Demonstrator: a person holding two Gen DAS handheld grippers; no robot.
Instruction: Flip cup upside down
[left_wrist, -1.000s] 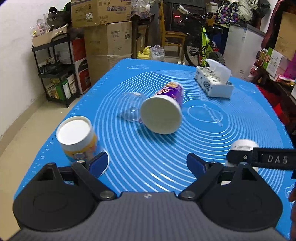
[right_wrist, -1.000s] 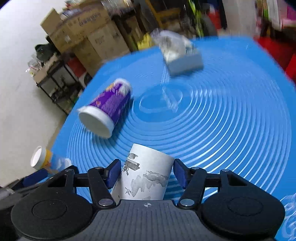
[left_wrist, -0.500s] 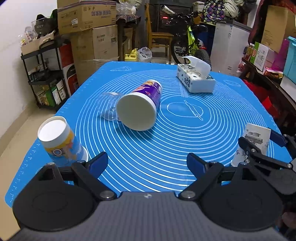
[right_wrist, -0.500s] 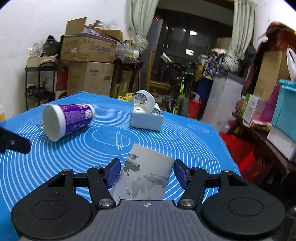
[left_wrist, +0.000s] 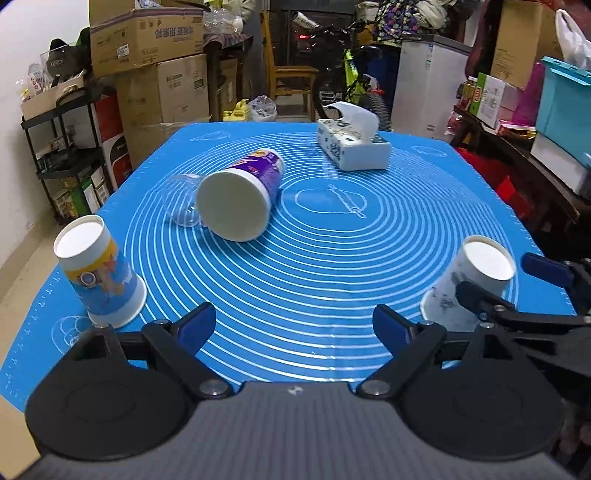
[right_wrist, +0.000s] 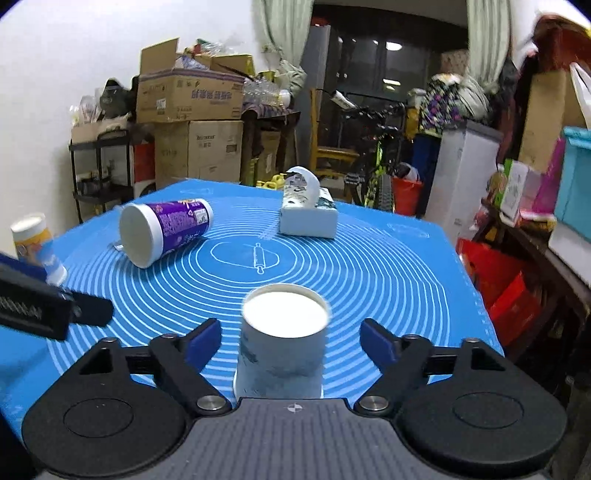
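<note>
A white paper cup with a grey print (right_wrist: 282, 347) stands upside down on the blue mat (right_wrist: 388, 266), base up, between the fingers of my right gripper (right_wrist: 291, 343), which is open and apart from it. The cup also shows at the right of the left wrist view (left_wrist: 469, 284). My left gripper (left_wrist: 293, 326) is open and empty over the mat's near edge. A blue and yellow cup (left_wrist: 98, 277) stands upside down at the left. A purple cup (left_wrist: 242, 199) lies on its side in the middle.
A clear plastic cup (left_wrist: 183, 199) lies beside the purple cup. A tissue box (left_wrist: 352, 146) stands at the back of the mat. Boxes, a shelf and a bicycle stand beyond the table. The mat's right edge is close to the white cup.
My right gripper has turned the white cup base up, set it on the mat and opened off it. The left gripper has pulled back slightly and stayed open.
</note>
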